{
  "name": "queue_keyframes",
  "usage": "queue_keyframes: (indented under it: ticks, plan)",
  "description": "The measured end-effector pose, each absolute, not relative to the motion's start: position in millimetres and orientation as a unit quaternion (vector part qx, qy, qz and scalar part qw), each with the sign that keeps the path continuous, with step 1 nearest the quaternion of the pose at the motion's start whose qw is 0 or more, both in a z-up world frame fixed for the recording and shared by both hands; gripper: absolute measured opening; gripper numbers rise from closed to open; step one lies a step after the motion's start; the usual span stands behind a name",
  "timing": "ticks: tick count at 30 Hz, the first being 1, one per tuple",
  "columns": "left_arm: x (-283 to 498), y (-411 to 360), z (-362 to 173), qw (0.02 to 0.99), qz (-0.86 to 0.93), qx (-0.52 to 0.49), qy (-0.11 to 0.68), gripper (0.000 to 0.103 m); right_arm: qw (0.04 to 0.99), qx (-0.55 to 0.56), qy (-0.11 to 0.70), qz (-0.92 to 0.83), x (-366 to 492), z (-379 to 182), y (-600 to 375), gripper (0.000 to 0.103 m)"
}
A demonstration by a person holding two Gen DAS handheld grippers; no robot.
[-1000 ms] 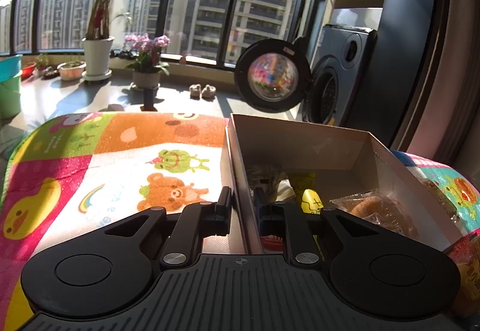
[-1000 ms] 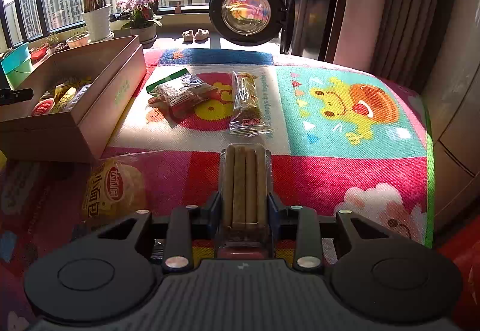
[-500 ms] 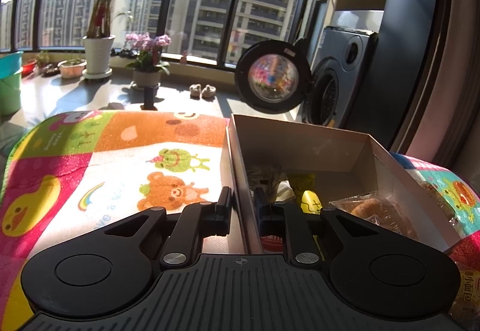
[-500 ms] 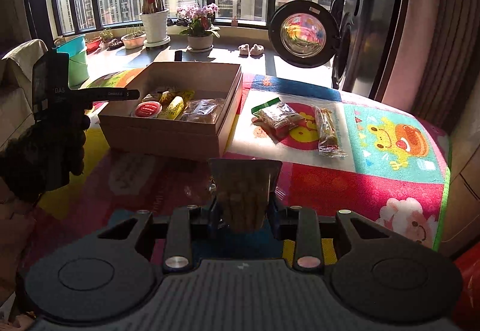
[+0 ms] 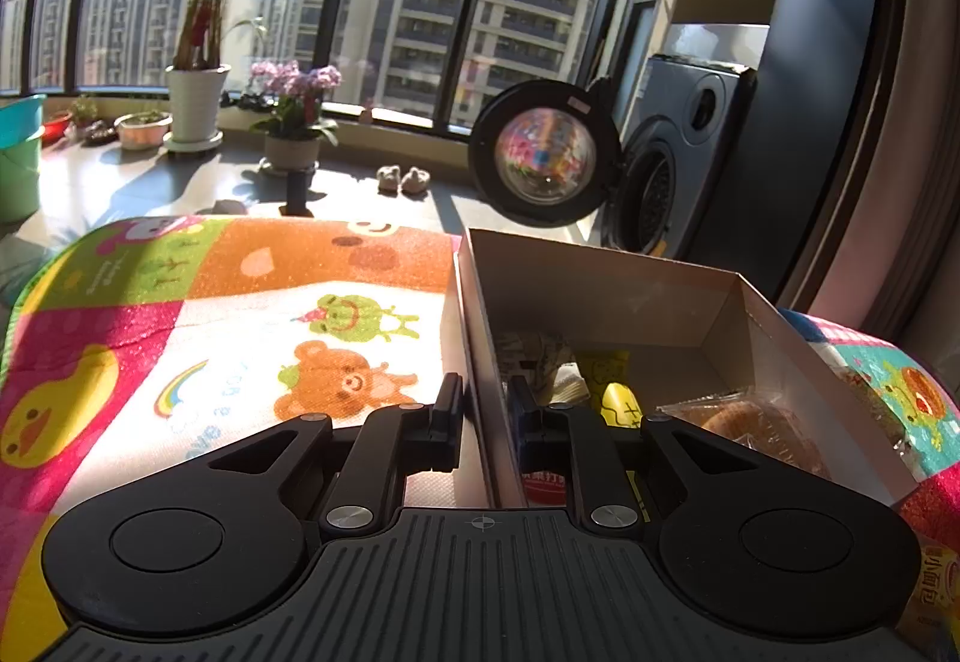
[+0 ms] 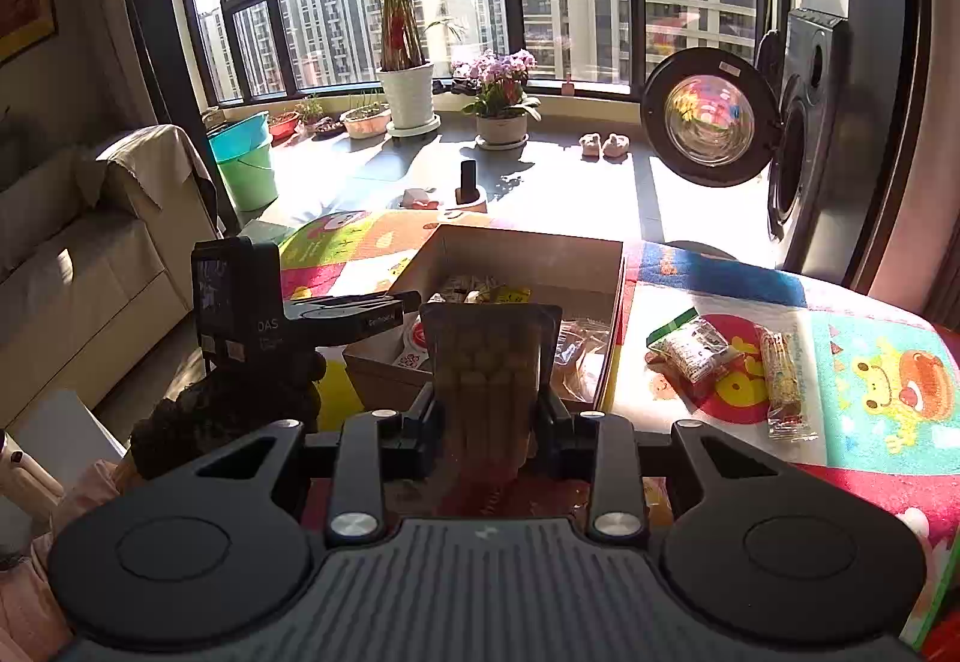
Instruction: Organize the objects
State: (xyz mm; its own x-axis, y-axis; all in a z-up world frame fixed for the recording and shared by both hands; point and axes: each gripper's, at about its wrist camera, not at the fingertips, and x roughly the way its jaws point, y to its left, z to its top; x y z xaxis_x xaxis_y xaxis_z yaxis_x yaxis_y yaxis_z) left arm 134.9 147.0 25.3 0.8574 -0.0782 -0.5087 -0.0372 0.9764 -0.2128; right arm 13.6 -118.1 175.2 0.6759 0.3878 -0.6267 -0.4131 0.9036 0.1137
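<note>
1. My right gripper [image 6: 485, 410] is clamped on a clear pack of biscuit sticks [image 6: 487, 368]. It was low over the mat a second ago and is now raised, pointing at the cardboard box [image 6: 528, 248] just ahead.
2. My left gripper [image 5: 483, 410] is unchanged: jaws nearly closed, pinching the box's left wall [image 5: 480, 362], one finger outside and one inside, steadying it.
3. Box contents: a yellow packet [image 5: 621, 404], a wrapped bread roll [image 5: 750, 428], a red-labelled item [image 5: 543, 482], and other wrappers I can't read.
4. On the play mat [image 6: 870, 356] right of the box, two snack packs are not yet sorted: a dark wrapped one [image 6: 690, 347] and a long bar [image 6: 783, 374], near each other, well apart from the box.
5. My read: the pick is done and the carry is nearly over. Next comes the drop into the box, and the two mat packs would follow.
</note>
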Motion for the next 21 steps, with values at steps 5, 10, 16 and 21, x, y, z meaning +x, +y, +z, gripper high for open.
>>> queue_keyframes:
  ticks: [5,10,16,21]
  plan:
    - [134.9,147.1,25.4,0.957,-0.011,-0.109,0.267,0.018,0.906,-0.009,0.358,0.225,74.3,164.3,-92.7,0.032]
    - [134.6,148.0,25.3,0.957,-0.011,-0.112,0.268,0.018,0.873,-0.006,0.435,0.221,129.7,125.8,-72.4,0.032]
    - [134.7,148.6,25.1,0.957,-0.011,-0.112,0.268,0.018,0.882,-0.003,0.419,0.217,168.5,95.5,-62.8,0.035]
    - [134.5,149.8,25.1,0.957,-0.01,-0.111,0.266,0.018,0.896,0.004,0.385,0.221,178.8,88.1,-72.2,0.045]
